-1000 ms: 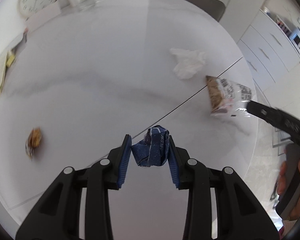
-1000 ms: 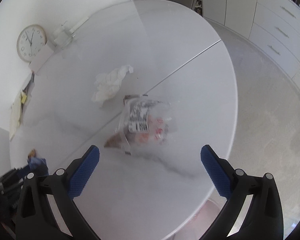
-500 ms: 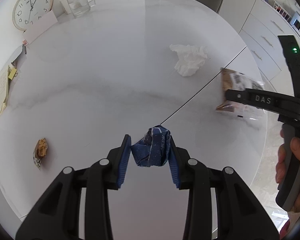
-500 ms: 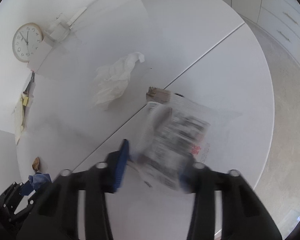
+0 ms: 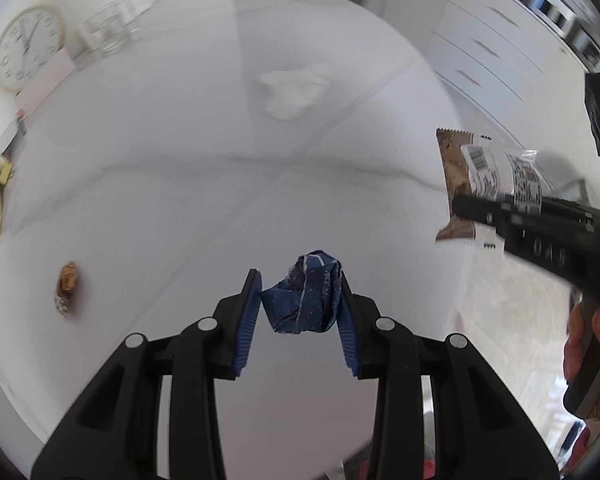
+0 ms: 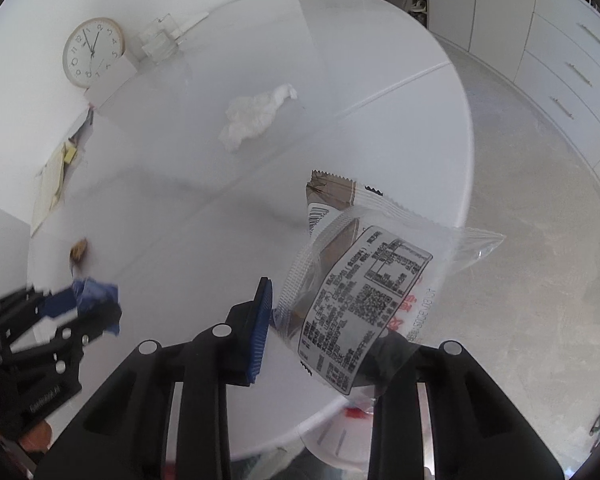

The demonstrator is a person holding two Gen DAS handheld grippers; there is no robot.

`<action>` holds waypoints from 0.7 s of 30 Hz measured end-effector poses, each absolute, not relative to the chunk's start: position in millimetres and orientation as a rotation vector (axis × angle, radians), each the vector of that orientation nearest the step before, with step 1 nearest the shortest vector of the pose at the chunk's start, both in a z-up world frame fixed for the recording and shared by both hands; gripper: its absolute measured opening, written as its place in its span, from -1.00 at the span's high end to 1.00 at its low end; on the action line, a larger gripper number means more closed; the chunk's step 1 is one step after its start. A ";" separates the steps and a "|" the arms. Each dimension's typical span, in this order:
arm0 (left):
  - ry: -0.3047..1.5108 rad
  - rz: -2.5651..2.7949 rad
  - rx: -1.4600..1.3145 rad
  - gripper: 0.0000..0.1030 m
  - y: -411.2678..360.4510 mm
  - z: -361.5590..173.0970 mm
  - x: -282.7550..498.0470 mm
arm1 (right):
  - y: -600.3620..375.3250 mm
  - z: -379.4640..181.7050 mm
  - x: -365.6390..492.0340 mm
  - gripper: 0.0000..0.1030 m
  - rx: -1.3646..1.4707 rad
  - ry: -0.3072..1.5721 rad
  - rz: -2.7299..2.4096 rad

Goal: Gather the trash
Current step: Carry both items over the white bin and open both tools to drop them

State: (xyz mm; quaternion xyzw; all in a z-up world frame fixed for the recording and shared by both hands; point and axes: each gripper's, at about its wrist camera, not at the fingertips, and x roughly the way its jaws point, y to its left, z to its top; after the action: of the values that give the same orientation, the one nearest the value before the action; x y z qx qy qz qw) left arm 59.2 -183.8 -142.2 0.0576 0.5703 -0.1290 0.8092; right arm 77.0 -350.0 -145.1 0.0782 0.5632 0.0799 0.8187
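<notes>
Left tool (image 5: 300,304) clamped on a crumpled blue wrapper (image 5: 305,300); right tool (image 6: 324,320) clamped on a clear snack packet (image 6: 360,280), above the white table (image 6: 204,184).

Two close wrist views, shared round table (image 5: 148,184)

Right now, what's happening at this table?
A person is clearing trash off the round white table with handheld tongs in each hand. The left tongs are shut on a crumpled blue wrapper, and the right tongs are shut on clear snack wrappers, lifted above the table edge. A crumpled white tissue and a small brown scrap lie on the table, not yet collected.
</notes>
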 end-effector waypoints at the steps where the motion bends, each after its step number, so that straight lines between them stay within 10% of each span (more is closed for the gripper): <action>1: 1.218 -0.302 0.135 0.31 -193.4 -140.5 51.7 | -355.9 -143.6 65.4 0.42 0.161 1.201 0.161; 21: 1.264 -0.559 0.304 0.31 -343.5 -164.8 -27.4 | -454.4 -175.6 -77.4 0.38 0.211 1.297 0.025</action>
State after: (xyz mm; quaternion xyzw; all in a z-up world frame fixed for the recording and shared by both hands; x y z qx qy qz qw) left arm -27.4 -343.5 -164.8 0.1394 0.5806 -0.2566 0.7600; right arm -77.4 -454.4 -175.6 0.0980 0.6028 0.0116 0.7918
